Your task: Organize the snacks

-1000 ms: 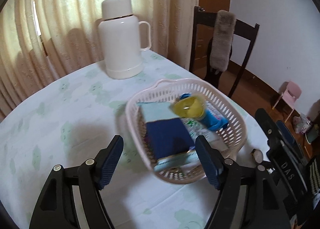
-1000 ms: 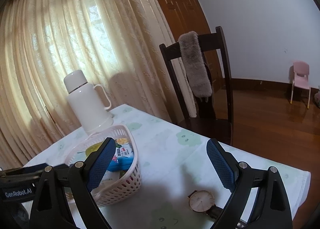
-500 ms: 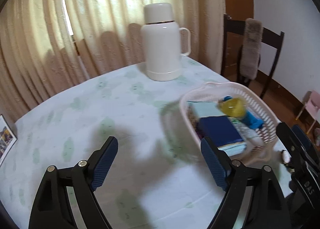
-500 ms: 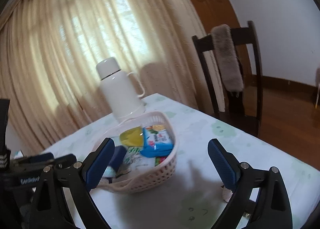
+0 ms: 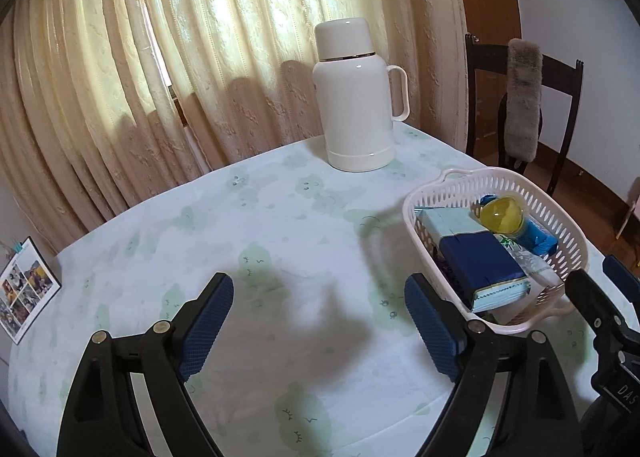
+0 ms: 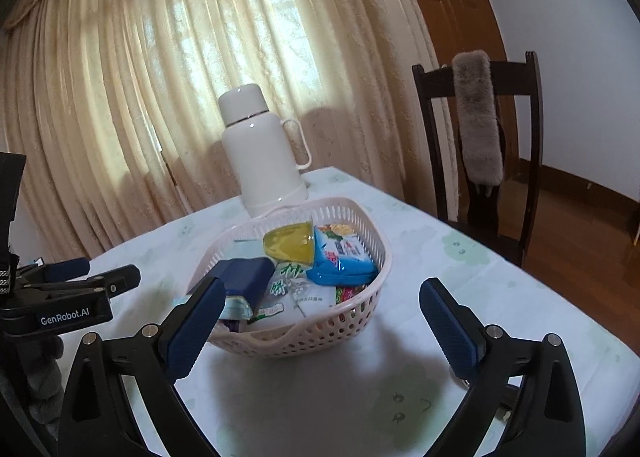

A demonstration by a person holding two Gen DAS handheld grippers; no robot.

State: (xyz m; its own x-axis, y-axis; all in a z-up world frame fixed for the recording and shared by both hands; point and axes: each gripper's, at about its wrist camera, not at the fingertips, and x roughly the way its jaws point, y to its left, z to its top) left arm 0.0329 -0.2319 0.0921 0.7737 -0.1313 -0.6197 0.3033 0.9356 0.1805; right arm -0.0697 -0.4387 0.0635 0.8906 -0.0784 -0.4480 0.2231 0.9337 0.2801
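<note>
My left gripper (image 5: 318, 321) is nearest, over bare tablecloth; its jaws are opening, wide apart, with nothing between them. Its right finger (image 5: 434, 331) stands just beside the near left corner of the basket (image 5: 416, 217), though I cannot tell whether they touch. My right gripper (image 6: 320, 323) points at the same basket from the other side, jaws also opening and very wide, nothing between the pads; the basket's near wall shows in the gap, beyond the fingertips. The left gripper's body (image 6: 72, 309) shows at the left edge of the right view.

The basket sits on the table (image 5: 280, 225), toward its right side in the left view, full of snacks. A dark blue pack (image 5: 480, 261) lies on the left side, over a pale blue one (image 5: 450, 223). A yellow jelly cup (image 5: 502, 215) rests on top near the middle, tilted. Beside it lies a blue bag (image 6: 342, 257), and under that a white and green packet (image 6: 298, 289).

Behind the basket stands a white flask (image 5: 356, 97), upright, handle to the right, apart from the basket. A photo card (image 5: 24, 293) stands at the table's left edge. Farther back hang the curtains (image 5: 200, 57), and at right a dark chair (image 6: 480, 137) with a grey furry cover (image 6: 478, 117) draped on its back.
</note>
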